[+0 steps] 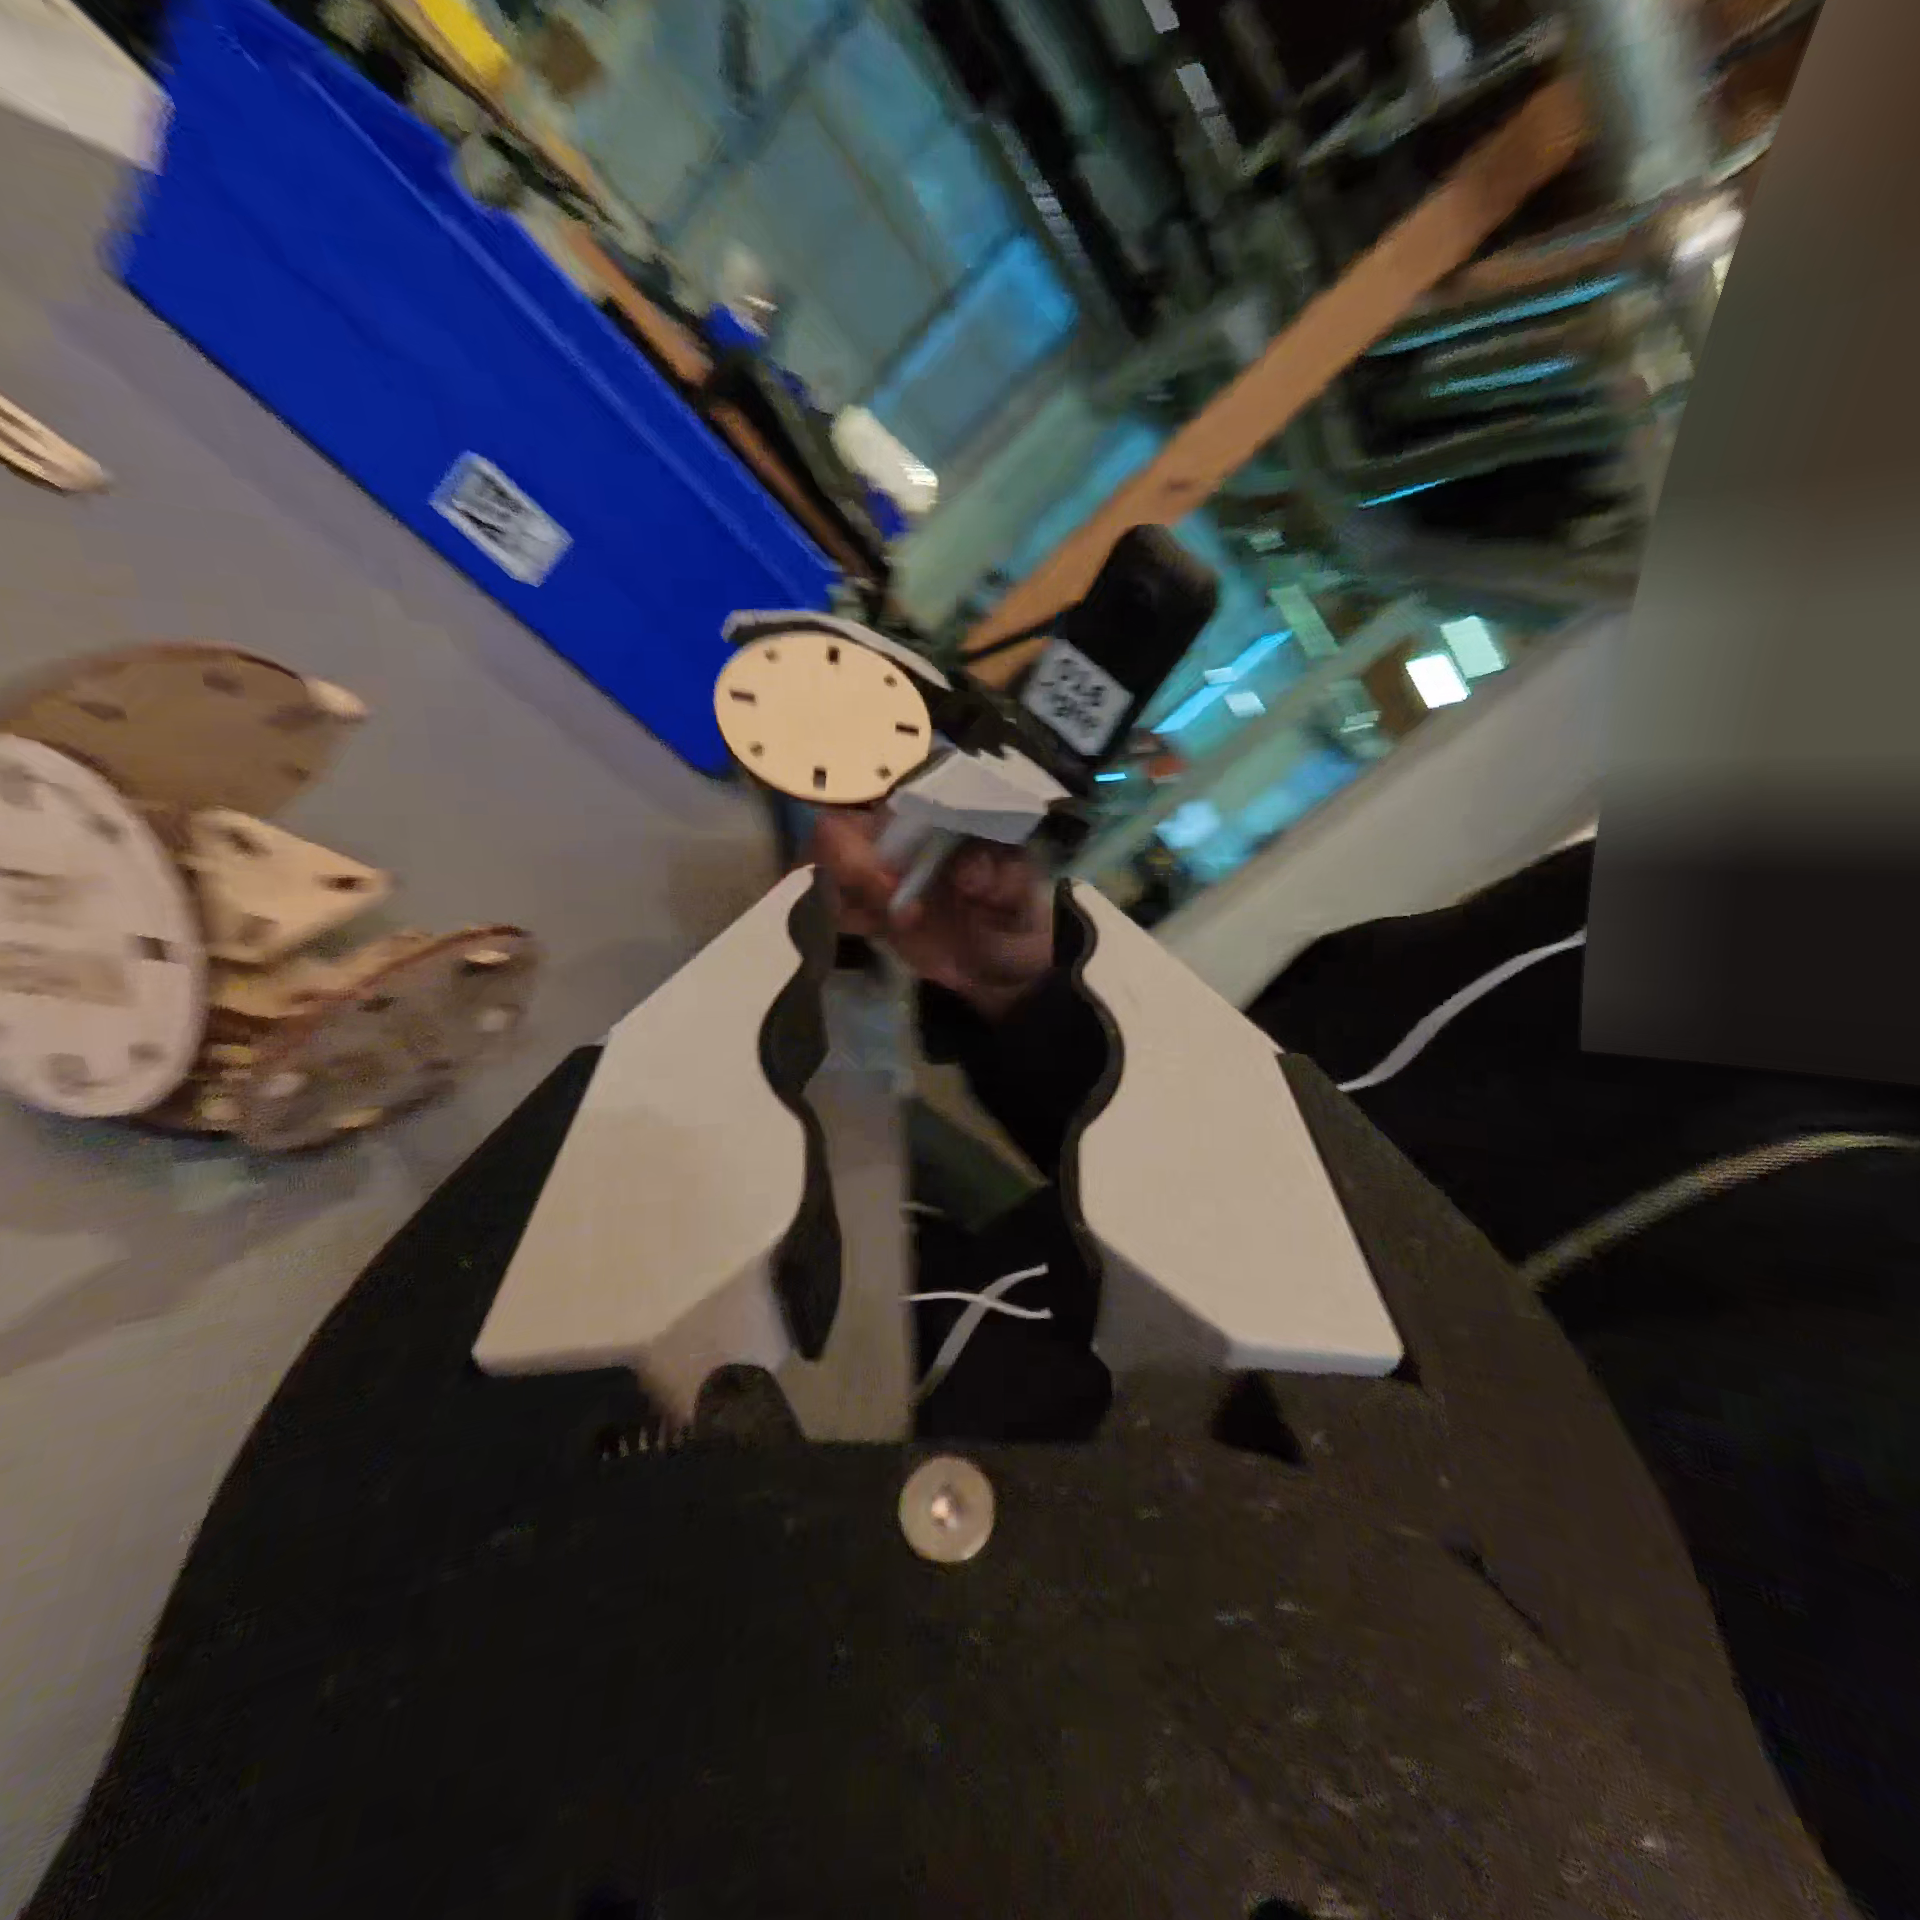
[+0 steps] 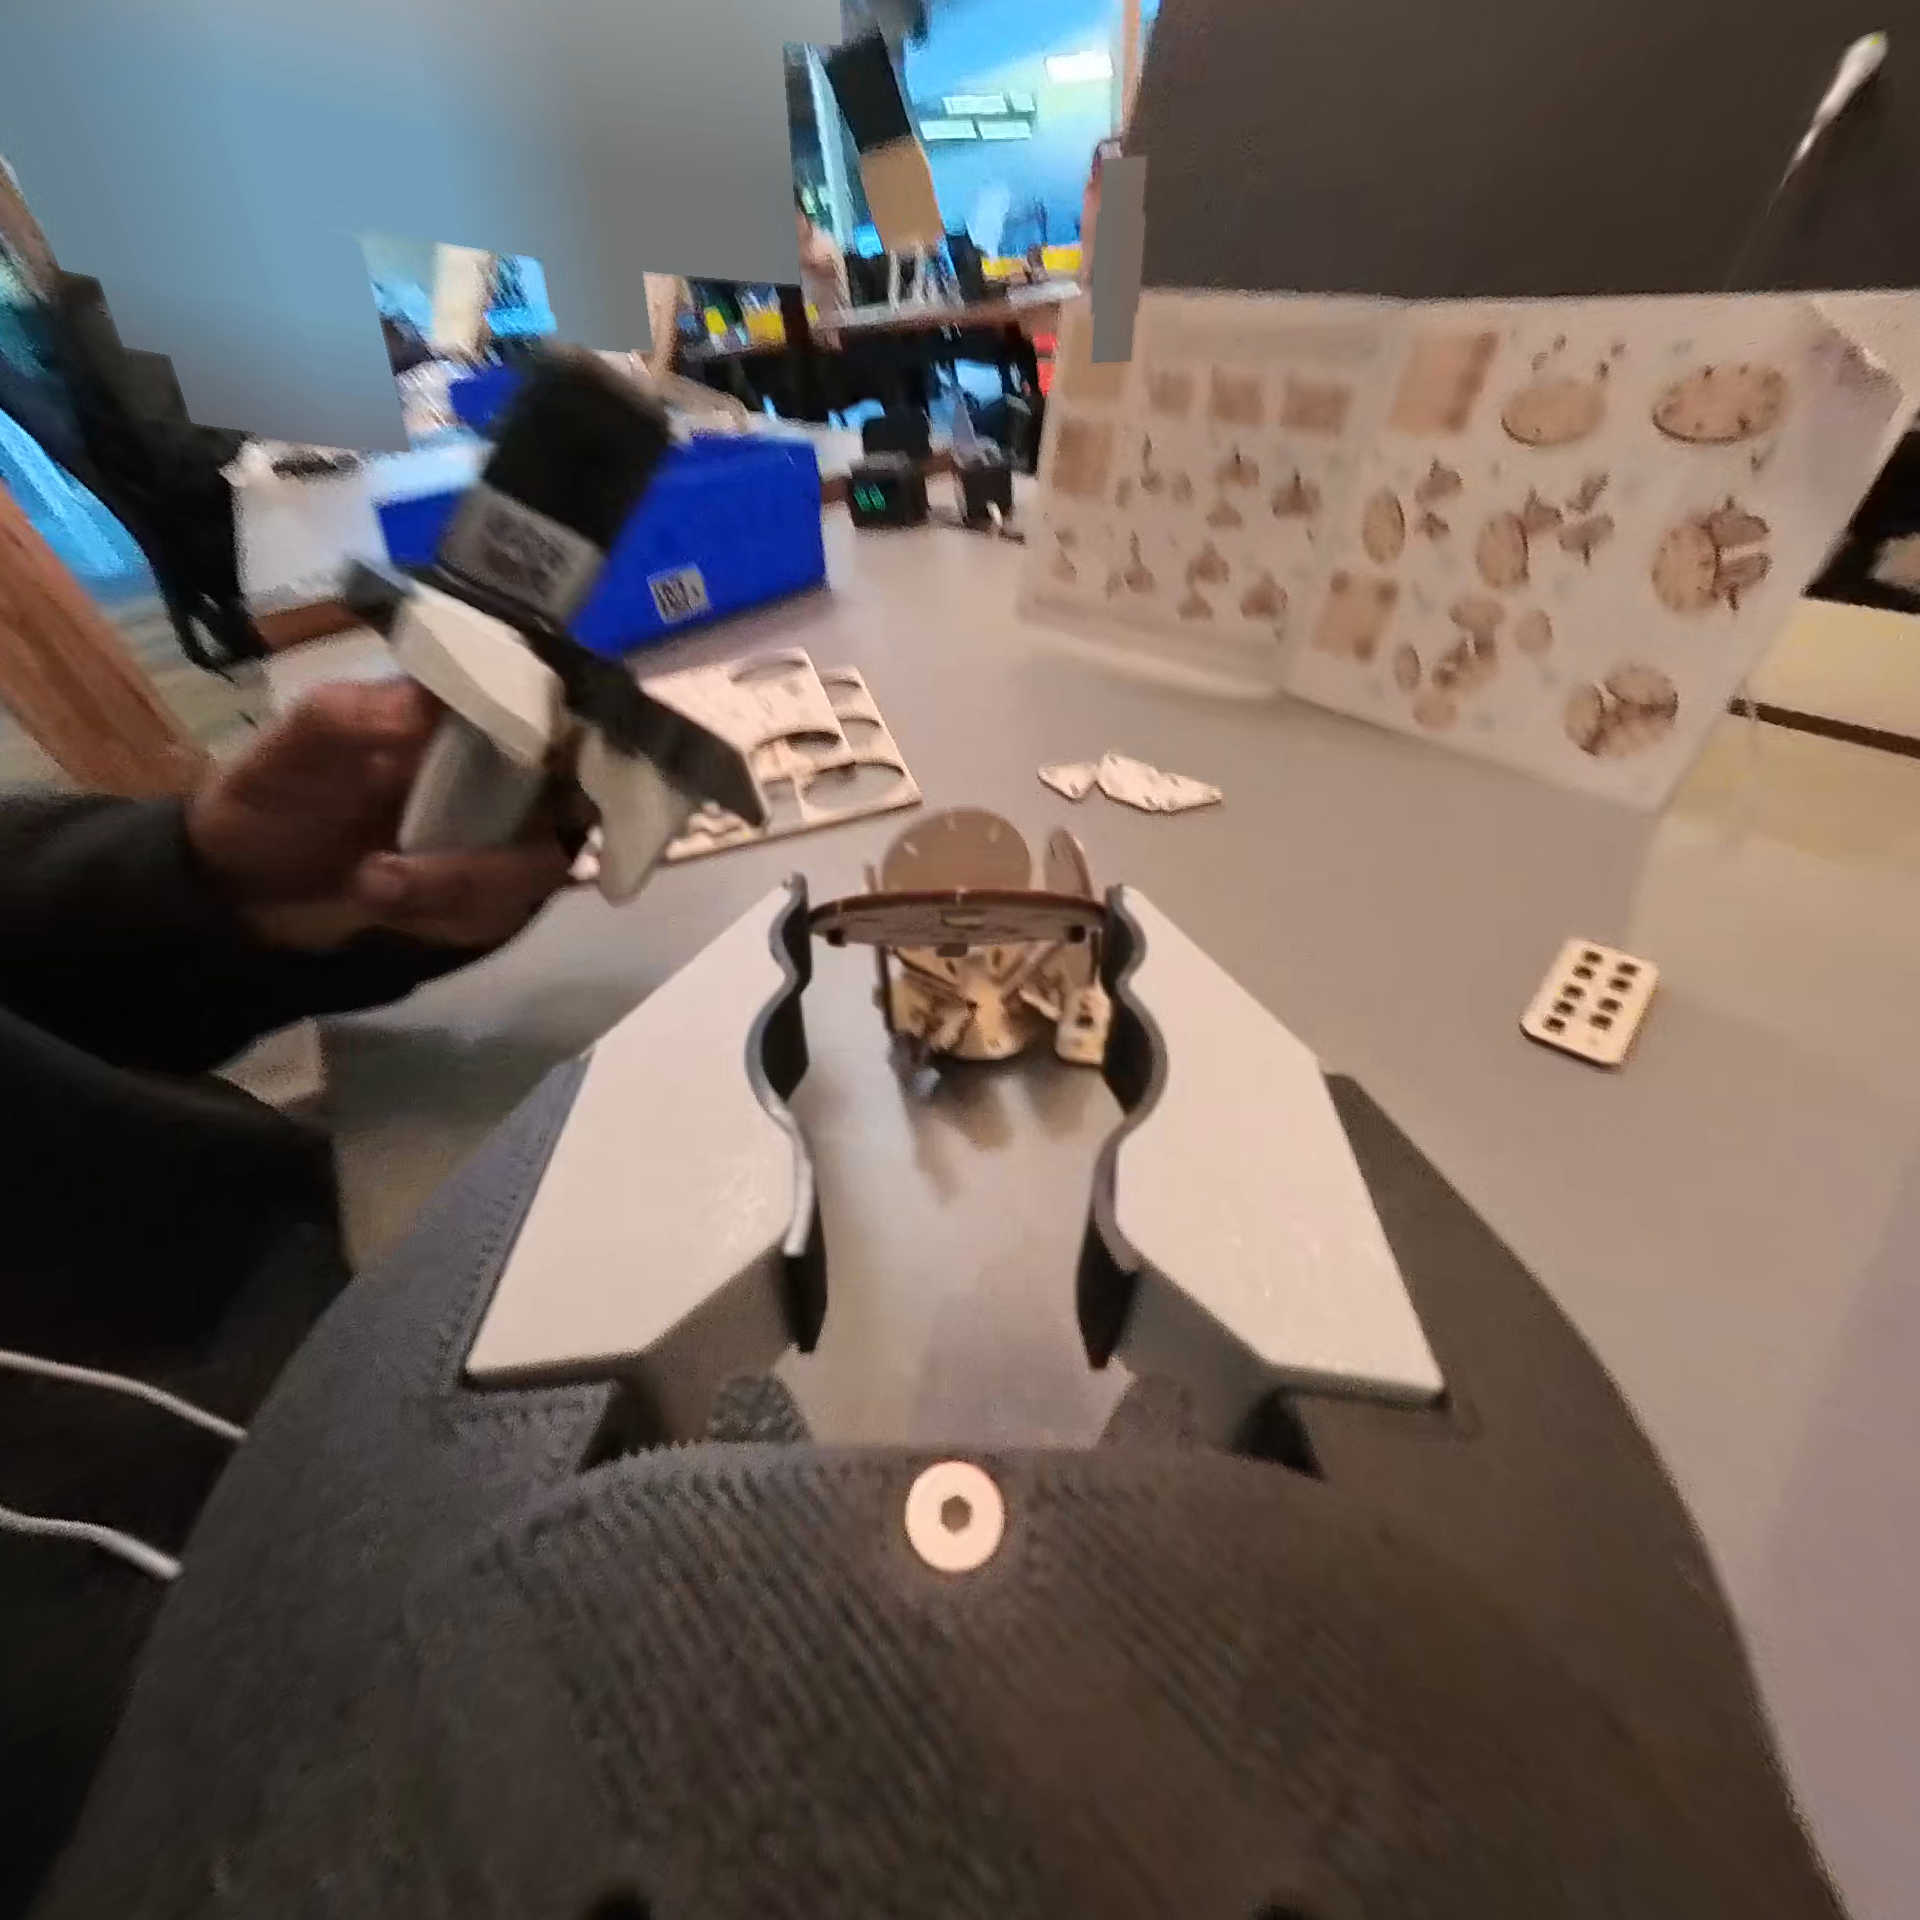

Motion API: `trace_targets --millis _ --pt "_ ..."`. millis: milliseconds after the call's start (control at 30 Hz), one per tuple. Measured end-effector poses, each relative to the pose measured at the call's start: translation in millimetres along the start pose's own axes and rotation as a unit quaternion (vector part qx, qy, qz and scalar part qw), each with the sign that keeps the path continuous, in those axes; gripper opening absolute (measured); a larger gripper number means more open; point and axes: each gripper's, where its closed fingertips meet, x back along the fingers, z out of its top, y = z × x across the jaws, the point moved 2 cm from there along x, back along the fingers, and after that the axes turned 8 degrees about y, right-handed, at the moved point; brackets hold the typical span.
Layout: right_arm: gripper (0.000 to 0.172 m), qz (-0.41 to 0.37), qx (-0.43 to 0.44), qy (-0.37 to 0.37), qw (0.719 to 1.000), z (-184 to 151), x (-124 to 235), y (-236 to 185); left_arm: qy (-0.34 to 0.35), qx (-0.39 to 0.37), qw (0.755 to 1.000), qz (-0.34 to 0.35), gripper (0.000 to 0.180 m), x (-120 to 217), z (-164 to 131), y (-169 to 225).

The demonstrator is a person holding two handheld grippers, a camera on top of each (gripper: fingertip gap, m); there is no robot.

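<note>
My right gripper (image 2: 956,900) is shut on a round wooden disc (image 2: 956,923) with small slots, pinched edge-on between its pads above the grey table (image 2: 1351,1039). The left wrist view shows that disc (image 1: 821,717) face-on in the right gripper's fingers, with a hand behind it. Just beyond the disc, a part-built wooden assembly (image 2: 966,1013) stands on the table. My left gripper (image 1: 935,883) is open with nothing between its pads. It is held in the air, and in the right wrist view it (image 2: 681,831) is left of the disc. A pile of wooden parts (image 1: 156,914) lies to its left.
A blue bin (image 2: 717,540) stands at the back of the table (image 1: 416,343). A wooden sheet with cut-outs (image 2: 800,738) lies before it. A picture sheet of parts (image 2: 1455,520) stands at the right. A small slotted wooden plate (image 2: 1588,1003) and pale pieces (image 2: 1132,781) lie loose.
</note>
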Motion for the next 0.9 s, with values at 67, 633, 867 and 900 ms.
trace_targets --millis 67,633,867,900 --pt "0.055 -0.012 0.035 -0.031 0.999 -14 -2 4 -0.014 -0.089 0.994 0.070 0.047 0 -2 -11" --pt "0.055 0.022 -0.100 -0.145 0.984 -55 -27 23 -0.140 -0.350 0.895 0.240 0.075 -15 -16 -72" --pt "0.055 0.014 -0.096 -0.198 0.975 -70 -34 25 -0.173 -0.367 0.871 0.277 0.060 -12 -18 -90" --pt "0.055 0.010 -0.085 -0.200 0.976 -70 -36 25 -0.179 -0.365 0.870 0.279 0.059 -12 -19 -92"
